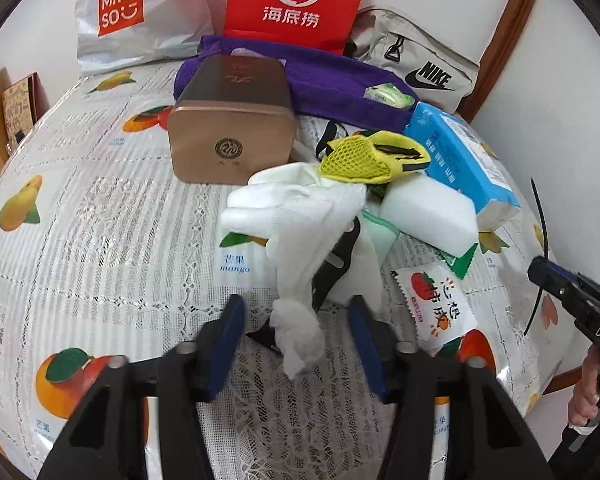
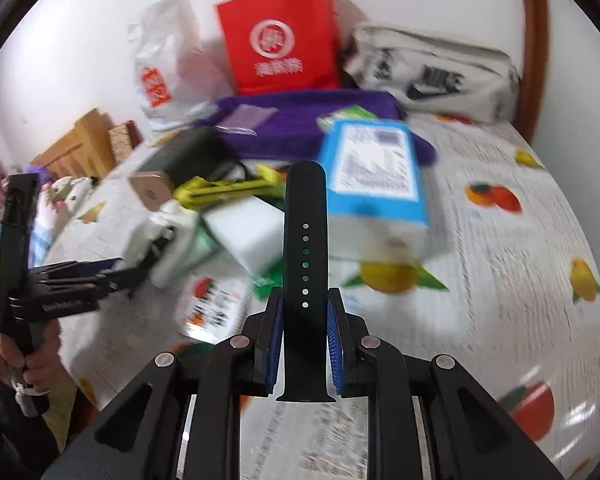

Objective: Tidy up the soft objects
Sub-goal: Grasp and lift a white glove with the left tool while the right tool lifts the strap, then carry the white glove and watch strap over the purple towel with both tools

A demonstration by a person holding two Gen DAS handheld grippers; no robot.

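Your right tongs (image 2: 304, 332) pinch a black perforated rubber watch strap (image 2: 305, 240), standing upright above the fruit-print bench (image 2: 520, 280); your left tongs (image 1: 296, 328) are spread around a crumpled white cloth (image 1: 300, 240); beyond lie a white foam block (image 1: 430, 212) and a bronze rectangular tin (image 1: 232, 120).

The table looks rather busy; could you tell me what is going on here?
A person works with two handheld grippers over a cluttered table. The right gripper is shut on a black watch strap, held upright above the pile. The left gripper is open around crumpled white tissue, beside white gloves.
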